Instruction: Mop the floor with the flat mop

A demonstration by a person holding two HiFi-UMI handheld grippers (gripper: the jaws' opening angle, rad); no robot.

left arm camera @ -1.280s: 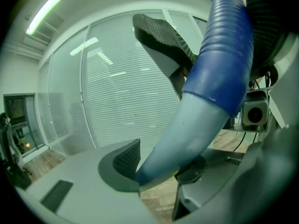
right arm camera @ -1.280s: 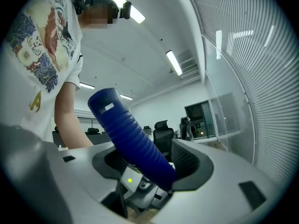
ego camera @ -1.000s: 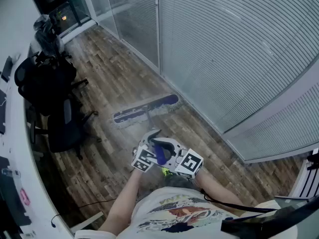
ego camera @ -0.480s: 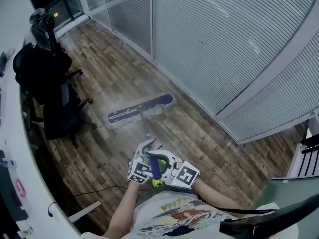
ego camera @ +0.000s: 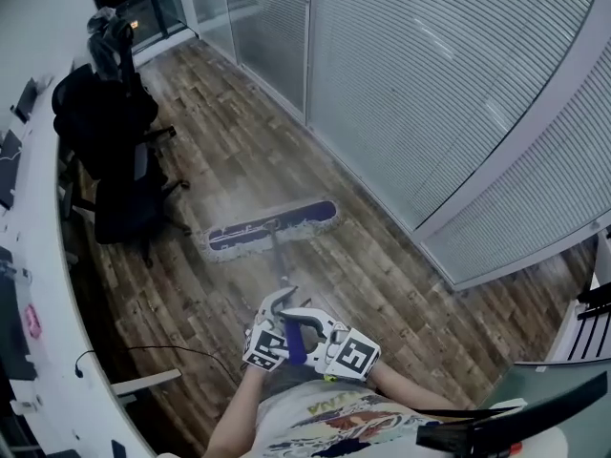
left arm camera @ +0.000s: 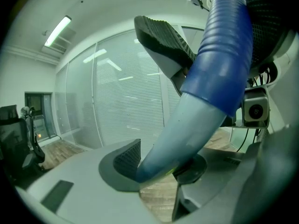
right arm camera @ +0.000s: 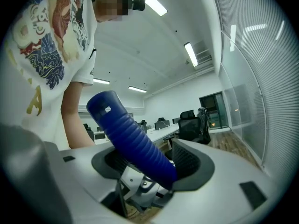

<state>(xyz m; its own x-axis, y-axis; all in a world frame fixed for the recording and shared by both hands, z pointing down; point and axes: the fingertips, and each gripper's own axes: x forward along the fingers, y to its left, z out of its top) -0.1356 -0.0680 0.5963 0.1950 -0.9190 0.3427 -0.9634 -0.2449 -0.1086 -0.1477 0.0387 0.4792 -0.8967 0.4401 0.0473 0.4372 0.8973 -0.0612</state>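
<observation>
We hold the flat mop (ego camera: 272, 229), a long blue-and-white pad on a pale pole topped with a blue ribbed grip (ego camera: 297, 343), with both tools close together in front of our chest. The left tongs (ego camera: 281, 308) are clamped on the shaft where the blue ribbing gives way to the pale pole; in the left gripper view one dark pad bears on the ribbing from above and the other on the pale part below. The right tongs (ego camera: 307, 337) pinch the blue ribbed grip just beside them, nearer its top end, which sticks up past the pads in the right gripper view. The mop's pad lies flat on the brown wood-plank floor (ego camera: 382, 275), set crosswise ahead of us, near the foot of the frosted glass partition with blinds (ego camera: 430, 84). To the left, black office chairs (ego camera: 124, 194) stand beside a curved white worktop (ego camera: 52, 275), well apart from the pad.
</observation>
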